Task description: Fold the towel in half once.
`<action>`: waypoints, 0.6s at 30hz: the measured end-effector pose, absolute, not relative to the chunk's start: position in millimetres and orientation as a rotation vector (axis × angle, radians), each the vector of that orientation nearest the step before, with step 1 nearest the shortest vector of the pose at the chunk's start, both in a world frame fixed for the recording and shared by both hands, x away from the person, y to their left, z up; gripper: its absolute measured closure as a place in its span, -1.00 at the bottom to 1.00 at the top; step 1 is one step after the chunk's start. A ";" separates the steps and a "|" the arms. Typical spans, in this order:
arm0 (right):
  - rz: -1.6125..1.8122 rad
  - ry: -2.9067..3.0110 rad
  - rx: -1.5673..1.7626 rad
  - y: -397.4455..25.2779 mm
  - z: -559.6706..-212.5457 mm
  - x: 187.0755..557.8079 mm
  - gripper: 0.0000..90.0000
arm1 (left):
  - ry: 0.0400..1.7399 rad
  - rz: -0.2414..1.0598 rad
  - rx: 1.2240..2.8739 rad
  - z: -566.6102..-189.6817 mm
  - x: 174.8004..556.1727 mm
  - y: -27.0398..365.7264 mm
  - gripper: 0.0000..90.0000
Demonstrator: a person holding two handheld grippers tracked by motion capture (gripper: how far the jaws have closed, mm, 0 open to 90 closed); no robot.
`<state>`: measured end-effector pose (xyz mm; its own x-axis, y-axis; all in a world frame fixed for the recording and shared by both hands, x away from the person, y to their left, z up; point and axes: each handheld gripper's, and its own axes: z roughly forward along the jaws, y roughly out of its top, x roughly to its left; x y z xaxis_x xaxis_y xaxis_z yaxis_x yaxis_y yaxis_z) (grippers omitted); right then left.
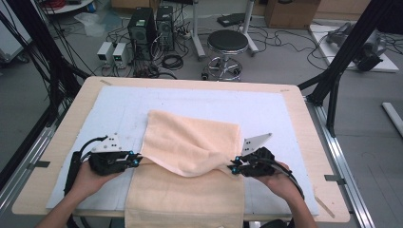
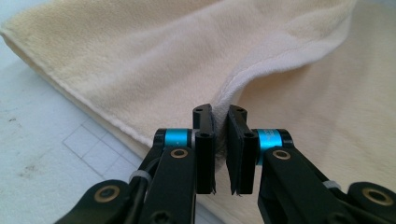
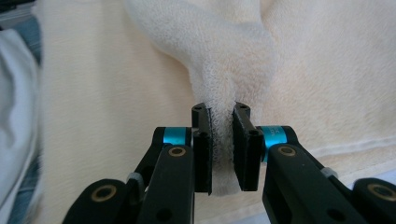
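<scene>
Both forearms entered low from the near side, hands level. The left gripper (image 1: 136,160) pinched the hemmed edge of the cream towel (image 1: 190,142) at its left side; the right gripper (image 1: 234,167) clamped a bunched fold at its right. The towel lay folded back on itself at the centre of the worktop (image 1: 294,102), its near end overhanging the front edge. Bare white mat (image 1: 266,109) extended beyond and beside it.

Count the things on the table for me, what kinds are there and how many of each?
Cream towel: 1
Pale blue mat: 1
Hand-held grippers: 2, the left gripper and the right gripper, each with its jaws shut on the towel's edge
Total: 4
</scene>
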<state>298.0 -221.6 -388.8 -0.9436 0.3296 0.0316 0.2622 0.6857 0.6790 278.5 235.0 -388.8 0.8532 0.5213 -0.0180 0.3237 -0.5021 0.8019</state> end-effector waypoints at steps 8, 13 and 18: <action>1.114 2.885 0.412 -230.7 -385.0 266.7 0.72 | 0.538 0.228 2.168 -386.4 218.8 238.2 0.83; 1.190 2.866 0.442 -235.6 -381.8 267.9 0.33 | 0.527 0.196 2.173 -385.9 213.2 241.1 0.44; 1.144 2.819 0.457 -227.6 -374.8 284.3 0.29 | 0.533 0.237 2.158 -377.9 233.5 241.0 0.31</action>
